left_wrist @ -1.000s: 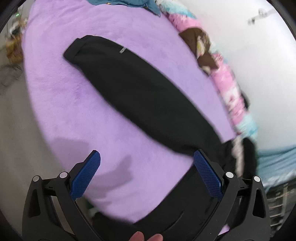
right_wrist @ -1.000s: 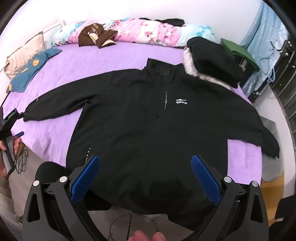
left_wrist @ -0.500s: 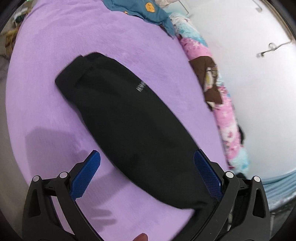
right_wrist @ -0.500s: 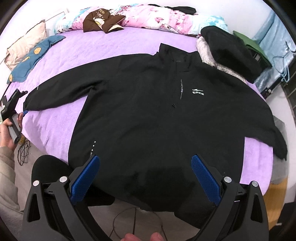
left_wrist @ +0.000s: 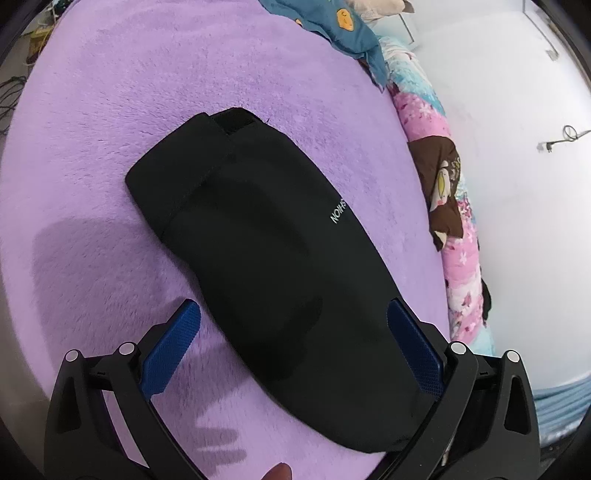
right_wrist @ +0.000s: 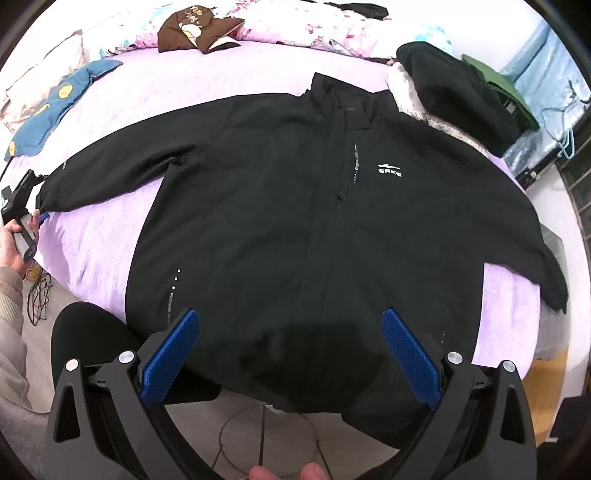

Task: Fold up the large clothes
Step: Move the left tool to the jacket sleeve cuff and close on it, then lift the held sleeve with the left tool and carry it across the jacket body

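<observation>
One black jacket [right_wrist: 295,206], front up, sleeves spread, flat across a purple blanket [right_wrist: 229,77] on the bed; hem hangs over the near edge. Left sleeve [left_wrist: 266,258] lies between the wide-open jaws of the left gripper [left_wrist: 293,332]. Right gripper [right_wrist: 290,339] also wide, holding nothing, above the hem. Along the far side: pink floral quilt [right_wrist: 295,26], brown garment [right_wrist: 195,27], blue pillow [right_wrist: 55,107], heap of dark clothes [right_wrist: 454,92]. White wall [left_wrist: 517,184] behind.

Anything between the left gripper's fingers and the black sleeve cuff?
No: left wrist view shows only black jacket sleeve running from left gripper to cuff.
</observation>
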